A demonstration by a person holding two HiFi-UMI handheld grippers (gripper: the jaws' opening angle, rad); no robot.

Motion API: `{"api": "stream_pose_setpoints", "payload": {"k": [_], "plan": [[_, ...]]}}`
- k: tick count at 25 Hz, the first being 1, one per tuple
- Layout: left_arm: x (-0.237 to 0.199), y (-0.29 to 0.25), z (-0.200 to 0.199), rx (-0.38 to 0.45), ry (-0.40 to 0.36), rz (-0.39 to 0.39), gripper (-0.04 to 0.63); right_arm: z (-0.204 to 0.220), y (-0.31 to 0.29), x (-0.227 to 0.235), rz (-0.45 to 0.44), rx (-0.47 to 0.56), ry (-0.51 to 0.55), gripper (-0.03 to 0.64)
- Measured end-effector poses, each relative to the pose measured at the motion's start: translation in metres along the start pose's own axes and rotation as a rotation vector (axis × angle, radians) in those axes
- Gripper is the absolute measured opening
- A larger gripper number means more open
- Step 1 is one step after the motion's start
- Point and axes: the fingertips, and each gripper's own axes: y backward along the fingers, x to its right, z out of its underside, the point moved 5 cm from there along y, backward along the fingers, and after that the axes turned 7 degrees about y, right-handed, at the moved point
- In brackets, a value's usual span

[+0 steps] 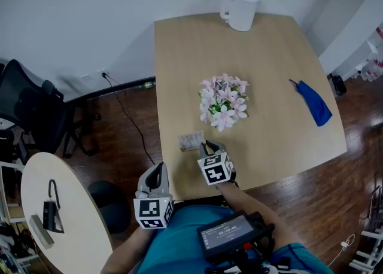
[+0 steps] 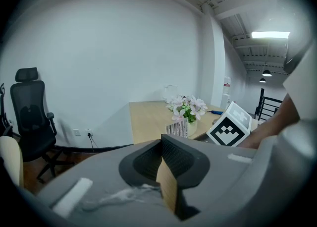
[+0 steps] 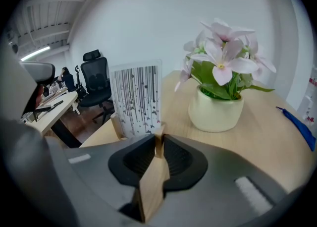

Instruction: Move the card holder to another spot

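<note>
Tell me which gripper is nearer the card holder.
Right. The right gripper has its jaws on the card holder at its base; the left gripper hangs beside the table corner, apart from it.

Your square light-wood worktop (image 1: 281, 51) stands by a plain white wall (image 1: 78, 9) on a dark wooden plank floor (image 1: 119, 129). To your left sit a black office chair (image 1: 27, 108) and a round cream table (image 1: 78, 207). A ceiling strip light (image 2: 270, 34) glows overhead.

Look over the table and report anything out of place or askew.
Nothing is spilled, tipped or broken. The card holder, the flower pot and the white jug all stand upright on the table. The only loose thing is a blue item lying flat near its right edge.
</note>
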Motion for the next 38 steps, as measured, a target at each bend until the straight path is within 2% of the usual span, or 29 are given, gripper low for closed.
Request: {"api": "stream_pose_setpoints", "payload": {"k": [8, 17, 24, 30, 38], "plan": [[0.008, -0.007, -0.002, 0.021, 0.006, 0.042, 0.017, -0.008, 0.030, 0.001, 0.005, 0.045, -0.046, 0.038], [0.028, -0.014, -0.014, 0.067, 0.012, 0.115, 0.017, -0.061, 0.112, 0.026, 0.076, 0.239, -0.078, 0.037], [0.063, -0.027, -0.044, 0.126, -0.001, 0.204, 0.017, -0.090, 0.184, 0.067, 0.173, 0.351, -0.091, 0.037], [0.119, -0.044, -0.066, 0.156, -0.043, 0.310, 0.017, -0.077, 0.234, 0.118, 0.310, 0.379, -0.151, 0.037], [0.198, -0.068, -0.078, 0.167, -0.091, 0.443, 0.017, -0.026, 0.284, 0.191, 0.499, 0.359, -0.262, 0.037]]}}
